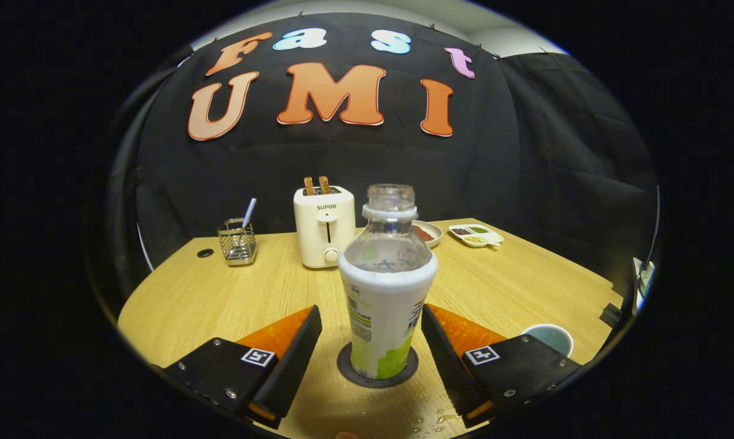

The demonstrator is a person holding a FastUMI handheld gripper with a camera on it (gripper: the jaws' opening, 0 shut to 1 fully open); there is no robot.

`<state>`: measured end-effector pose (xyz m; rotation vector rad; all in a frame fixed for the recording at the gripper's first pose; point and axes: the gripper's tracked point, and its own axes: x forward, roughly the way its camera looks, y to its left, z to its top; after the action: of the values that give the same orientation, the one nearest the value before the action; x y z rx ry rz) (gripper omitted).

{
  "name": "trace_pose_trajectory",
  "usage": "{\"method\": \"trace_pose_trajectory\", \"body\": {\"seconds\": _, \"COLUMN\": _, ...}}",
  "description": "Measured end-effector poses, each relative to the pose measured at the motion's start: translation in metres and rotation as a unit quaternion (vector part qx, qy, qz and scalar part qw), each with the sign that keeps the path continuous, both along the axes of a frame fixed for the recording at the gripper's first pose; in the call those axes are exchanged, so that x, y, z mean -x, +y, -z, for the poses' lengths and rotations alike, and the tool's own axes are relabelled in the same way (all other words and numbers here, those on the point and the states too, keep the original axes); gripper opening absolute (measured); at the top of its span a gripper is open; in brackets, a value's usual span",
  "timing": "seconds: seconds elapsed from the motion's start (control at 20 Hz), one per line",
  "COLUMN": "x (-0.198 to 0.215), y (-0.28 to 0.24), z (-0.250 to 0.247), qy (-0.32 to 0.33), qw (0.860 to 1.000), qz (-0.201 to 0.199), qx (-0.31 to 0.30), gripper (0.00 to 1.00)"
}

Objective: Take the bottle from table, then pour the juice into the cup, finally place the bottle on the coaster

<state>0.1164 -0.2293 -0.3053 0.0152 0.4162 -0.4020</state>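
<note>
A clear bottle point(384, 292) with a white and green label and no cap stands upright on a dark round coaster point(377, 370) on the wooden table point(220, 292). My gripper point(372, 317) is open, one finger on each side of the bottle, with a gap between each finger and the label. A pale cup point(550, 337) sits on the table just beyond the right finger, partly hidden by it.
A white toaster point(325, 227) with two slices stands beyond the bottle. A wire holder point(237, 242) with a striped straw is to its left. A bowl point(428, 233) and a divided dish point(477, 235) lie at the back right. Water drops point(431, 421) dot the table near the coaster.
</note>
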Motion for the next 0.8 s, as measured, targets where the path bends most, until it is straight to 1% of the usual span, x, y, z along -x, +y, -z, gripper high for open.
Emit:
{"method": "trace_pose_trajectory", "body": {"seconds": 0.15, "x": 0.011, "y": 0.014, "z": -0.040, "qy": -0.028, "qw": 1.000, "qz": -0.003, "qx": 0.003, "gripper": 0.97}}
{"method": "trace_pose_trajectory", "body": {"seconds": 0.25, "x": 0.017, "y": 0.031, "z": -0.075, "qy": -0.043, "qw": 0.999, "qz": -0.018, "qx": 0.015, "gripper": 0.97}}
{"method": "trace_pose_trajectory", "body": {"seconds": 0.4, "x": 0.031, "y": 0.054, "z": -0.121, "qy": -0.057, "qw": 0.998, "qz": -0.019, "qx": 0.029, "gripper": 0.97}}
{"method": "trace_pose_trajectory", "body": {"seconds": 0.45, "x": 0.035, "y": 0.067, "z": -0.136, "qy": -0.063, "qw": 0.997, "qz": -0.025, "qx": 0.026, "gripper": 0.97}}
{"method": "trace_pose_trajectory", "body": {"seconds": 0.65, "x": 0.054, "y": 0.130, "z": -0.186, "qy": -0.097, "qw": 0.992, "qz": -0.076, "qx": -0.003, "gripper": 0.97}}
{"method": "trace_pose_trajectory", "body": {"seconds": 0.7, "x": 0.061, "y": 0.147, "z": -0.195, "qy": -0.106, "qw": 0.990, "qz": -0.093, "qx": -0.010, "gripper": 0.97}}
{"method": "trace_pose_trajectory", "body": {"seconds": 0.8, "x": 0.076, "y": 0.172, "z": -0.207, "qy": -0.115, "qw": 0.987, "qz": -0.112, "qx": -0.017, "gripper": 0.97}}
